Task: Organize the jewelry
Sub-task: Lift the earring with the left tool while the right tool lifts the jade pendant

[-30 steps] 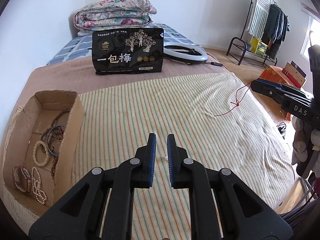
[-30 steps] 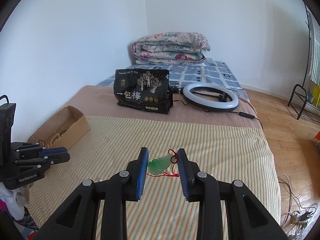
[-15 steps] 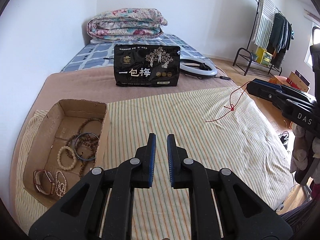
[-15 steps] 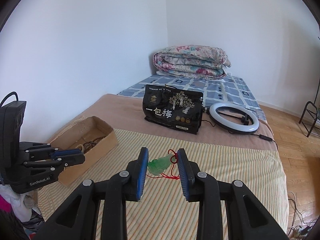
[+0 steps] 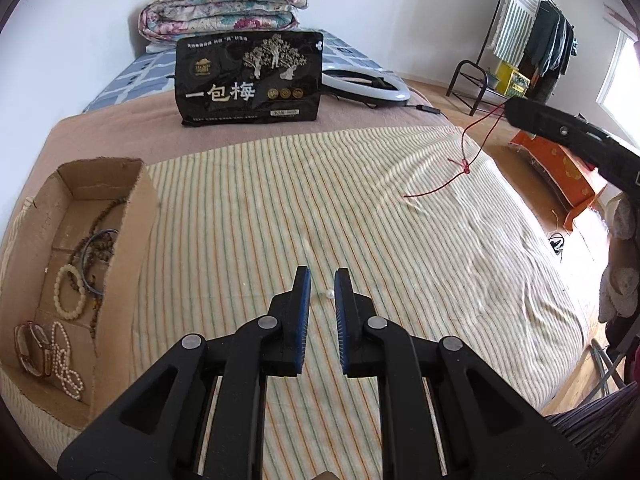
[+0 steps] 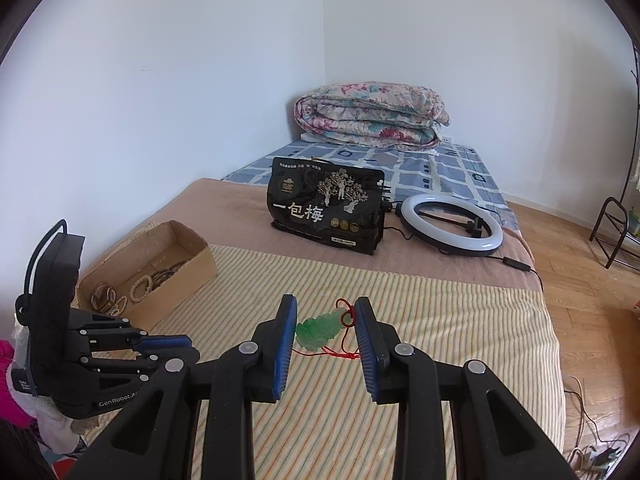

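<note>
My right gripper [image 6: 325,308] is shut on a green jade pendant [image 6: 320,330], held above the striped cloth. Its red cord [image 6: 344,354] loops under the pads, and in the left wrist view the cord [image 5: 464,164] hangs from that gripper [image 5: 516,110] down to the cloth. An open cardboard box [image 5: 108,172] at the left holds bead bracelets [image 5: 70,294], a pearl strand and a strap; the right wrist view shows the same box [image 6: 192,240] at left. My left gripper [image 5: 322,276] is shut and empty, hovering over a small white bead [image 5: 329,294], and also shows low beside the box [image 6: 188,348].
A black snack bag [image 5: 250,80] stands at the far end of the cloth, with a ring light [image 6: 452,230] and its cable to the right. A folded quilt [image 6: 368,120] lies behind. The bed's right edge drops to wooden floor, with a clothes rack [image 5: 536,36] beyond.
My right gripper has carried the pendant leftward toward the box, lifting the cord higher. The left gripper swung back and then returned over the white bead. Neither gripper's jaws changed.
</note>
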Motion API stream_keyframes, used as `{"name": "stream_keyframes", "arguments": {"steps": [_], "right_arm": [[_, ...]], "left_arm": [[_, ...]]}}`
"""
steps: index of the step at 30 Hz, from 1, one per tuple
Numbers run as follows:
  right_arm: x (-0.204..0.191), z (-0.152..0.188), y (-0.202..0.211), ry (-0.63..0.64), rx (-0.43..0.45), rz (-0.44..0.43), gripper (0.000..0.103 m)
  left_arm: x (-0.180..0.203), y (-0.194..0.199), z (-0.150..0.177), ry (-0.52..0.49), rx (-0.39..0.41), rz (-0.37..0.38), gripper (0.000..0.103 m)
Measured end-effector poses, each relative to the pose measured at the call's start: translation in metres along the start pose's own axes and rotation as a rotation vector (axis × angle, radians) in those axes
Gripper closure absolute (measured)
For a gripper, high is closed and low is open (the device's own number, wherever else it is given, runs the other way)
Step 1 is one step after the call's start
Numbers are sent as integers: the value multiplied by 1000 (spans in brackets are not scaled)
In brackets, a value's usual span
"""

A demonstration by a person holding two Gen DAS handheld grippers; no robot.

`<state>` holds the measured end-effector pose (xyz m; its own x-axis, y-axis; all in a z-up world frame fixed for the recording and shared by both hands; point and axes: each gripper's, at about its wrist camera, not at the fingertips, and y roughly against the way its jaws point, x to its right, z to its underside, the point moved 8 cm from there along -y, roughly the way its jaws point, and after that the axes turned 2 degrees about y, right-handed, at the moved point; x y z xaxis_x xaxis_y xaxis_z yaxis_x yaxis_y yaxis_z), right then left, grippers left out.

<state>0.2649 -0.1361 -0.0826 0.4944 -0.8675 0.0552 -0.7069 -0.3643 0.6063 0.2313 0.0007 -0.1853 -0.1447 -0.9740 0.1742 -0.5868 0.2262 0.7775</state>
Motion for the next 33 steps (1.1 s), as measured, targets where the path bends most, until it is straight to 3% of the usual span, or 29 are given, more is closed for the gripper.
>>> {"name": "stream_keyframes", "arguments": {"steps": [1, 2, 4, 13, 22, 27, 33], "right_arm": [[5, 2, 0, -7, -5, 4, 74], [11, 5, 0, -13, -10, 8, 74], [22, 12, 1, -18, -23, 20, 74], [65, 44, 4, -48, -78, 69, 74], [81, 53, 5, -61, -94, 82, 74], [78, 53, 5, -50, -93, 80, 74], [70, 49, 5, -41, -86, 71, 74]], "left_arm": [[2, -7, 2, 1, -15, 2, 89], [4, -14, 5, 3, -31, 4, 78], [8, -27, 10, 4, -51, 3, 70], [20, -72, 23, -57, -91, -41, 70], [22, -91, 29, -80, -90, -77, 70], [18, -91, 28, -82, -77, -90, 86], [16, -86, 28, -91, -63, -99, 86]]}}
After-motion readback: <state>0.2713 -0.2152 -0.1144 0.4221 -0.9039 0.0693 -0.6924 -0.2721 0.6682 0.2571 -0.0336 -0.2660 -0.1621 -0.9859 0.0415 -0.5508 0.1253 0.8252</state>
